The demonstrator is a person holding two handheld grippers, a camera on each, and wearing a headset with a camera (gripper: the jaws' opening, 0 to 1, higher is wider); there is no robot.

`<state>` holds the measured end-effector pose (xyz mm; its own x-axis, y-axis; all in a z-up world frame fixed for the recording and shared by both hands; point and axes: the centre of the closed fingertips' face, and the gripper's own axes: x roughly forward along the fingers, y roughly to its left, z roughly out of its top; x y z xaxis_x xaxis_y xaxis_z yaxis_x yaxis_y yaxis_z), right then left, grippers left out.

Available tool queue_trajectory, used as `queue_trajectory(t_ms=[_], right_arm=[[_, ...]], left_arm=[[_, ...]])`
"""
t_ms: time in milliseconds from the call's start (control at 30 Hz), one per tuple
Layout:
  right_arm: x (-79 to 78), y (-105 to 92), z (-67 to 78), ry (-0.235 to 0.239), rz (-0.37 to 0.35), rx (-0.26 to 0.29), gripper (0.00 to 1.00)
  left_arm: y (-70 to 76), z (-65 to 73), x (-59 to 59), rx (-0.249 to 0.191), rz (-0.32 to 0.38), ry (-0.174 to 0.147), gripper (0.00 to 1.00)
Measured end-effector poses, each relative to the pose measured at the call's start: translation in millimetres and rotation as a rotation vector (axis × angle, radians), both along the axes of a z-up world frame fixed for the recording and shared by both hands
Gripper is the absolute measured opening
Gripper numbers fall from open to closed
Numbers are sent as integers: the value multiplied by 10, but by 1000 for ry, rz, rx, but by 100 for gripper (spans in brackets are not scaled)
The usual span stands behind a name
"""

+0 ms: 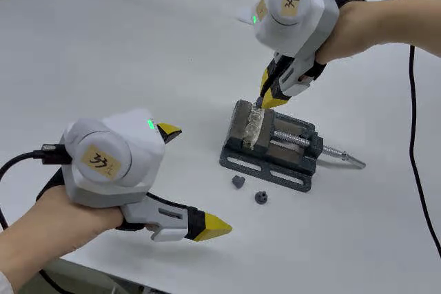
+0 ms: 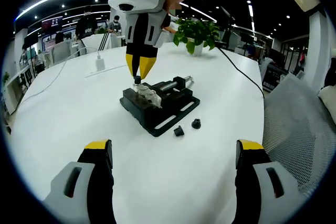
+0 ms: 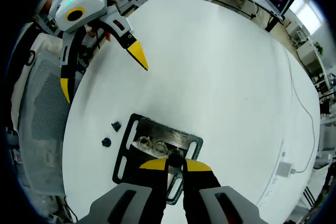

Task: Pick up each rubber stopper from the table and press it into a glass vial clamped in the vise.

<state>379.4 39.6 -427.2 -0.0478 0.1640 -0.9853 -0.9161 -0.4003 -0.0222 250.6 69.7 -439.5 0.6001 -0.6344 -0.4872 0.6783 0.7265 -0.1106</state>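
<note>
A dark vise (image 1: pixel 303 148) (image 2: pixel 170 106) (image 3: pixel 126 153) sits mid-table and clamps clear glass vials (image 1: pixel 253 127) (image 2: pixel 148 93) (image 3: pixel 149 142). My right gripper (image 1: pixel 265 101) (image 2: pixel 139 72) (image 3: pixel 176 165) hangs right over the vials' far end, shut on a dark rubber stopper (image 2: pixel 137 80) (image 3: pixel 176 158). Two more stoppers lie on the table beside the vise's base, one (image 1: pixel 238 182) (image 2: pixel 178 130) (image 3: pixel 116 126) close to the other (image 1: pixel 261 197) (image 2: pixel 196 124) (image 3: pixel 106 142). My left gripper (image 1: pixel 193 178) (image 2: pixel 173 145) (image 3: pixel 102 74) hovers open near the table's front edge, holding nothing.
The white table (image 1: pixel 124 46) reaches far to the left and back. A black cable (image 1: pixel 412 135) runs down its right side. A white adapter (image 3: pixel 283 169) with a thin cord lies at the far edge, near a potted plant (image 2: pixel 197 32). A mesh chair (image 2: pixel 299 129) stands beside the table.
</note>
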Motion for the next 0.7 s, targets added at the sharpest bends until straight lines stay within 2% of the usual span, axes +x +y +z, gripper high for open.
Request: queue_trajectory(t_ms=[333,700], right_arm=[[36,13,-35,-12,3,-45,6],[-44,24,-23,7,-122,-101,4]], left_arm=[[-3,-30,-16,-6,1,8,97],[-25,-32,-9,-8,-9,10,97]])
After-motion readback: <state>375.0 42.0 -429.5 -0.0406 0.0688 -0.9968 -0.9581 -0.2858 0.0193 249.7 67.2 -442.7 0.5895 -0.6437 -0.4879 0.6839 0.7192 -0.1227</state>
